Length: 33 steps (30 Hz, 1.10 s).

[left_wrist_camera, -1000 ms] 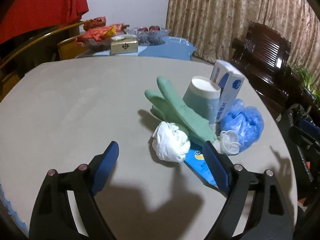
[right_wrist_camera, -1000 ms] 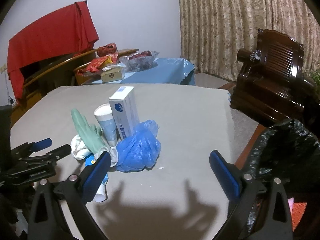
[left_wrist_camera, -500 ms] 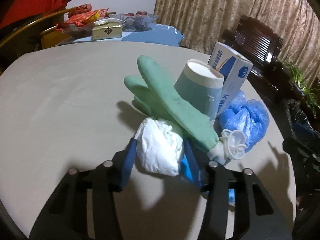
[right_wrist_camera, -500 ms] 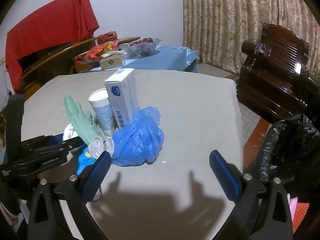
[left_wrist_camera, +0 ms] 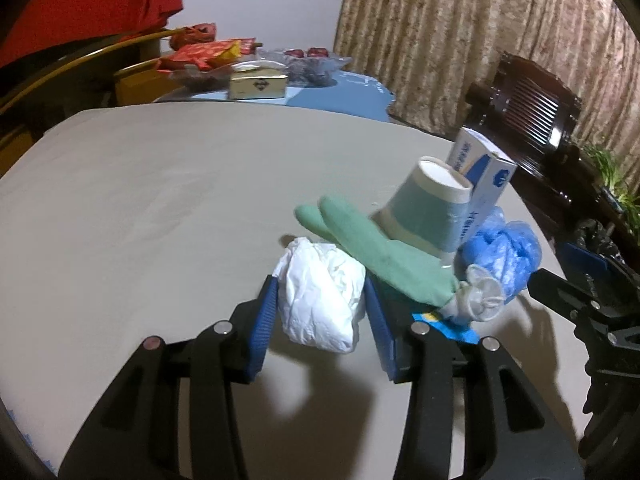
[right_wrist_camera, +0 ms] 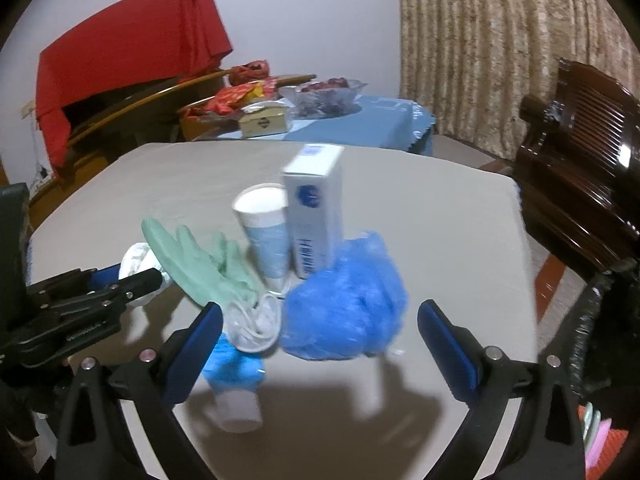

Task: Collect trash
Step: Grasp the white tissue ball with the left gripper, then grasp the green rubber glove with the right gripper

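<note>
The left hand-held gripper (left_wrist_camera: 320, 300) is pinching a crumpled white wad (left_wrist_camera: 322, 292), its blue pads (left_wrist_camera: 262, 324) pressed against both sides of it, just above the grey surface (left_wrist_camera: 160, 200). At two o'clock from the wad, touching it, lies a green rubber glove (left_wrist_camera: 376, 248), its cuff end resting on a crumpled clear plastic piece (left_wrist_camera: 480, 294). Behind the glove a paper cup (left_wrist_camera: 428, 208) stands tilted against a white and blue box (left_wrist_camera: 480, 176), and a bunched blue plastic bag (left_wrist_camera: 504, 252) sits at three o'clock from the cup.

The right hand-held gripper (right_wrist_camera: 320, 340) is spread wide with nothing between its pads, the blue bag (right_wrist_camera: 348, 304) just ahead of it at twelve o'clock. A blue and white tube (right_wrist_camera: 234, 384) lies on the surface near its left finger (right_wrist_camera: 196, 352). A black trash bag (right_wrist_camera: 600, 328) hangs at the right edge, at three o'clock from the pile
</note>
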{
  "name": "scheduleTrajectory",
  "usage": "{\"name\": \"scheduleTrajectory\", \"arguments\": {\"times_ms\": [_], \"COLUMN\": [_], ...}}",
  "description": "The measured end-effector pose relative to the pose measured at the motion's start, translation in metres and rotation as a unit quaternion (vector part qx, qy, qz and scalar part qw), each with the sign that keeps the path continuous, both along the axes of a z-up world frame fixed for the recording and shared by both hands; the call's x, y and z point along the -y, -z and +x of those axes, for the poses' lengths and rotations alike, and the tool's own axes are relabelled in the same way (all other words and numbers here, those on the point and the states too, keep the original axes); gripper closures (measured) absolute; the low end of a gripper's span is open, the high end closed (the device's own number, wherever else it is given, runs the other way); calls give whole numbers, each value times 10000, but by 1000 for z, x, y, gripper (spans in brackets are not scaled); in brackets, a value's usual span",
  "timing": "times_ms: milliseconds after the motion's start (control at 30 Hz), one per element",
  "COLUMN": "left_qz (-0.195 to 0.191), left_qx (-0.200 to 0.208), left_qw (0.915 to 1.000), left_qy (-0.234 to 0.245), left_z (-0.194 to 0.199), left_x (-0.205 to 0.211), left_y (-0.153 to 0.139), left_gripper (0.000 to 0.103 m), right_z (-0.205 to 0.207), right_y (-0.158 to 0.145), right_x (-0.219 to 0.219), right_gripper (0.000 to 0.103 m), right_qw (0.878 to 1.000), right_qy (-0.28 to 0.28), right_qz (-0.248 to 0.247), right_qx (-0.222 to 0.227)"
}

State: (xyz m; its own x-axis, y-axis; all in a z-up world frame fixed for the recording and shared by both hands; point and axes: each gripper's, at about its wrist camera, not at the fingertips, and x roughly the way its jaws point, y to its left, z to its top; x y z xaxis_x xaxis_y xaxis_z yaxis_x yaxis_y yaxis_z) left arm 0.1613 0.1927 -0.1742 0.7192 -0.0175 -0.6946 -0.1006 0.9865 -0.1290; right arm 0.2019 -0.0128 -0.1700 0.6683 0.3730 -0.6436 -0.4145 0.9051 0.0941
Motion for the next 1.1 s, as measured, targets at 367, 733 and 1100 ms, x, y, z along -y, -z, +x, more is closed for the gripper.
{"name": "scheduleTrajectory", "arguments": {"times_ms": [367, 733, 1100], "left_qz": [123, 112, 117], "left_qx": [-7, 10, 42], "left_qw": [9995, 9992, 9989], "left_qy": [-301, -392, -457], "left_z": [-16, -17, -22], "left_x": [-16, -21, -25], "left_y": [0, -2, -5], "left_gripper": [60, 60, 60], "right_z": [1, 6, 8], "right_y": [12, 33, 42], "right_x": [-43, -64, -66], "right_gripper": [23, 31, 65], "right_qw": [9980, 9954, 9907], "right_qy": [-597, -773, -1034], "right_qz": [-128, -357, -287], "right_qx": [-188, -449, -831]}}
